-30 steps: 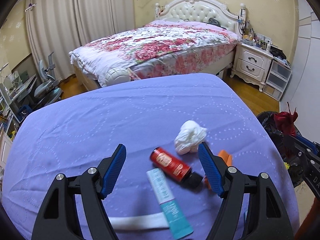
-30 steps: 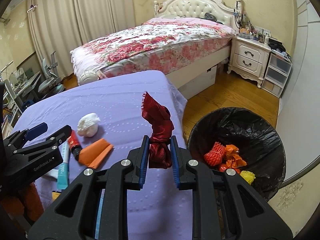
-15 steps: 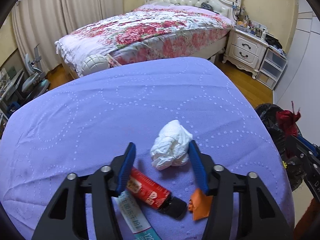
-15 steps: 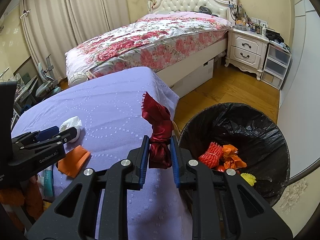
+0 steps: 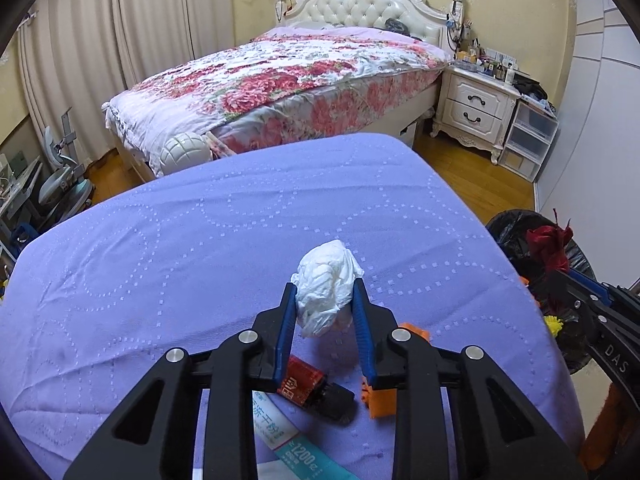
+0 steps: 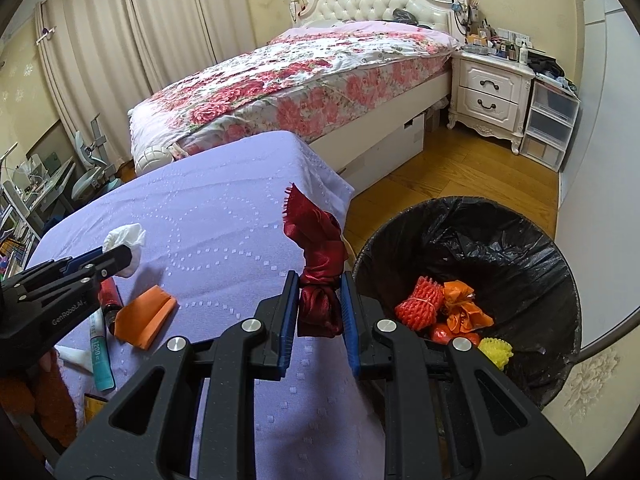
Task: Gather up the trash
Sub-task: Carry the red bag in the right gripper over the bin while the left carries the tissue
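My left gripper [image 5: 325, 300] is shut on a crumpled white tissue [image 5: 326, 290] on the purple-covered table [image 5: 200, 240]. The tissue also shows in the right wrist view [image 6: 126, 244], with the left gripper [image 6: 108, 258] on it. My right gripper [image 6: 319, 304] is shut on a dark red cloth bundle [image 6: 318, 276], held at the table's right edge beside the black-lined trash bin [image 6: 500, 240]. The bin holds orange, red and yellow scraps [image 6: 440, 312]. The red cloth [image 5: 548, 244] and bin [image 5: 508, 224] show at the right of the left wrist view.
On the table near me lie a red tube with a black cap [image 5: 316, 390], folded orange paper [image 6: 144, 316], and a teal-and-white tube [image 5: 288, 440]. A floral bed [image 5: 288, 80], a white nightstand [image 5: 476, 108] and wooden floor [image 6: 460, 168] lie beyond.
My left gripper moved forward over the tubes and closed on the white tissue. My right gripper carried the red cloth rightward, closer to the bin.
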The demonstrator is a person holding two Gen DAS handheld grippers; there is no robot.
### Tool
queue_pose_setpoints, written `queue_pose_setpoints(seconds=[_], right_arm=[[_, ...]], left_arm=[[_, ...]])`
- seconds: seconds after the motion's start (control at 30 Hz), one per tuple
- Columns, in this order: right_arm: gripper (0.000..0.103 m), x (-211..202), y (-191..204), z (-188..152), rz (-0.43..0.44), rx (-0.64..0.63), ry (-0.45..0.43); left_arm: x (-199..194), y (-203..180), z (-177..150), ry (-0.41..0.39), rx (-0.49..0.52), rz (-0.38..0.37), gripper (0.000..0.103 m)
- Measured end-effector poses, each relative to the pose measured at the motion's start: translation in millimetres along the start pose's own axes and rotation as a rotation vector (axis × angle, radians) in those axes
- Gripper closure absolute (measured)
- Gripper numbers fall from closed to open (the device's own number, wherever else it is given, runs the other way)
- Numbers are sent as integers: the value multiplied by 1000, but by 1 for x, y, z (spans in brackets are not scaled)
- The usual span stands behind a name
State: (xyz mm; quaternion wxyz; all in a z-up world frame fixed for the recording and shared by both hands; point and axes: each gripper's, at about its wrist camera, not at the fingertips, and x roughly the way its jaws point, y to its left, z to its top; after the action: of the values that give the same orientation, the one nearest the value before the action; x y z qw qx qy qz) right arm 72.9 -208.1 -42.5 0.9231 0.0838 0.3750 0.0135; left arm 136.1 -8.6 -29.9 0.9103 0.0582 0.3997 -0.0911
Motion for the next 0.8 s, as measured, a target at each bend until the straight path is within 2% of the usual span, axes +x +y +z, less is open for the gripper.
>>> queue_pose_setpoints(seconds=[0.2,0.4,0.8], right_arm=[[82,-18,-12,0,-27,18,-29],[82,-38,-34,1,-85,45,-62],[82,-57,-80,-5,-201,85,-85]], left_arm=[[-26,-11,5,-58,5,-32,75],[-44,-39,10,-109,39,-80,75],[-35,-115,9,-142,133,-165,75]])
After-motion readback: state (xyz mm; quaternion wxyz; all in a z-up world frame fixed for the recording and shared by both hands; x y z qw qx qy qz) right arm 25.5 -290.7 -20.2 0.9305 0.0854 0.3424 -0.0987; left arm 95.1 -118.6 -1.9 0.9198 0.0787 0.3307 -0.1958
